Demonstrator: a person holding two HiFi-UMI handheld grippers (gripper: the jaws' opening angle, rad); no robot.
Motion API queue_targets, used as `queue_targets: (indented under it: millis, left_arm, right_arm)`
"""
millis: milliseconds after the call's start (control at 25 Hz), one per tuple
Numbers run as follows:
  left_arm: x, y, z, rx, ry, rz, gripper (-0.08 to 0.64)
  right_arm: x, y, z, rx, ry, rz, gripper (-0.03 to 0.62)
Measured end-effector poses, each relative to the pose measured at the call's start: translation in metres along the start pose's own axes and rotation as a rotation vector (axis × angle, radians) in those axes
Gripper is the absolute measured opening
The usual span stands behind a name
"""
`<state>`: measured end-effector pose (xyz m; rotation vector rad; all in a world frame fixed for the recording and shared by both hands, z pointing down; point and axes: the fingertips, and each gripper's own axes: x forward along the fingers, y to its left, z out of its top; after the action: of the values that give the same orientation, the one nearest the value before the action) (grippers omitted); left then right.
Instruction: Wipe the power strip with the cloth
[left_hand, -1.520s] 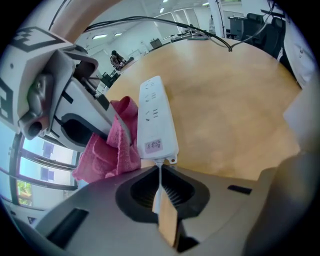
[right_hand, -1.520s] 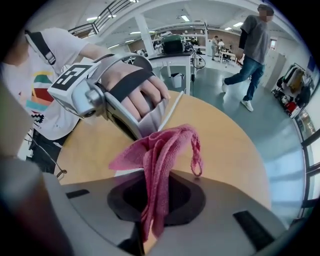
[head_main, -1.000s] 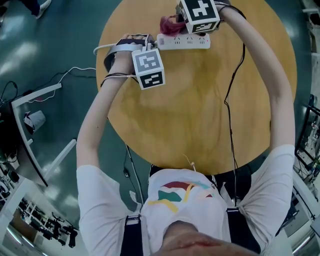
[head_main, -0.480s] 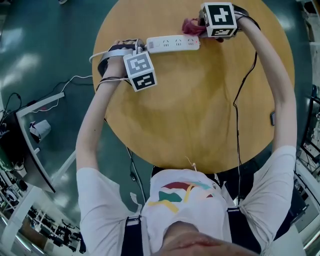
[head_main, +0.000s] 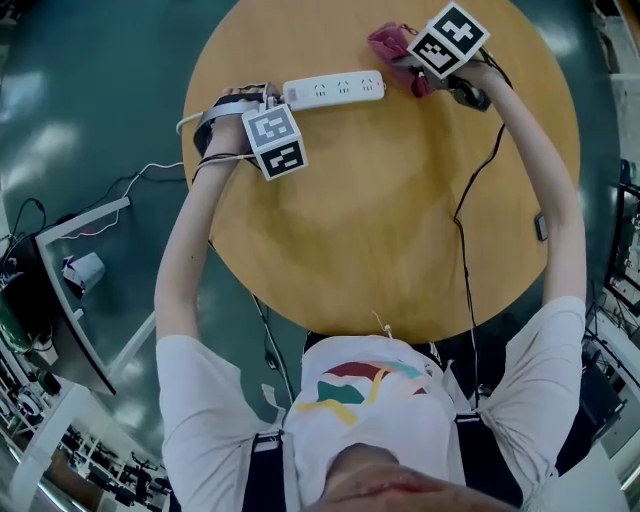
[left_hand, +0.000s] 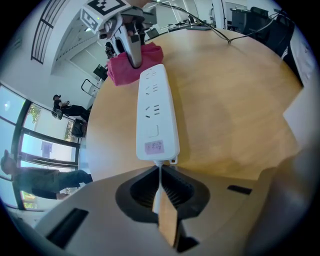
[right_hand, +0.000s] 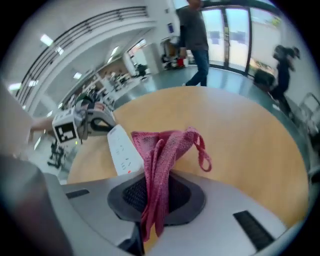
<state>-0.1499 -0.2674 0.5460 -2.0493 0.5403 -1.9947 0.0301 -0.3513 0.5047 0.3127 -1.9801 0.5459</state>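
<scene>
A white power strip (head_main: 333, 89) lies along the far side of the round wooden table (head_main: 380, 220). My left gripper (head_main: 268, 96) is at its left end, shut on the strip's white cord (left_hand: 160, 172) just behind the strip (left_hand: 155, 115). At the other end, the right gripper (head_main: 412, 62) is shut on a bunched pink cloth (head_main: 390, 42), which sits just past the strip's right end. In the right gripper view the cloth (right_hand: 160, 160) hangs from between the jaws, with the strip (right_hand: 122, 150) to its left and the left gripper (right_hand: 85, 122) behind.
A white cord (head_main: 150, 168) trails over the dark floor left of the table. Black cables (head_main: 465, 230) run from the right gripper across the table toward my body. A desk frame (head_main: 70, 215) stands at the left. People stand in the background (right_hand: 195, 35).
The right gripper has carried the cloth rightward along the strip and off its right end, rolling as it went. The left gripper has kept its hold on the cord.
</scene>
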Motion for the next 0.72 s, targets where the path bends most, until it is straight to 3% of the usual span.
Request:
queue_targets:
  millis: [160, 320, 560, 720]
  left_arm:
    - [0.000, 0.003, 0.001, 0.000, 0.019, 0.001, 0.061]
    - [0.002, 0.001, 0.005, -0.004, 0.037, 0.004, 0.061]
    - [0.001, -0.002, 0.000, -0.014, 0.055, 0.018, 0.061]
    - [0.008, -0.019, 0.002, -0.013, 0.067, 0.043, 0.061]
  right_arm:
    - [-0.005, 0.004, -0.008, 0.338, -0.138, 0.012, 0.040]
    - [-0.002, 0.011, -0.010, 0.543, -0.229, 0.063, 0.040]
    - [0.006, 0.019, -0.013, 0.631, -0.261, 0.038, 0.038]
    - [0.016, 0.032, -0.038, 0.655, -0.292, 0.041, 0.040]
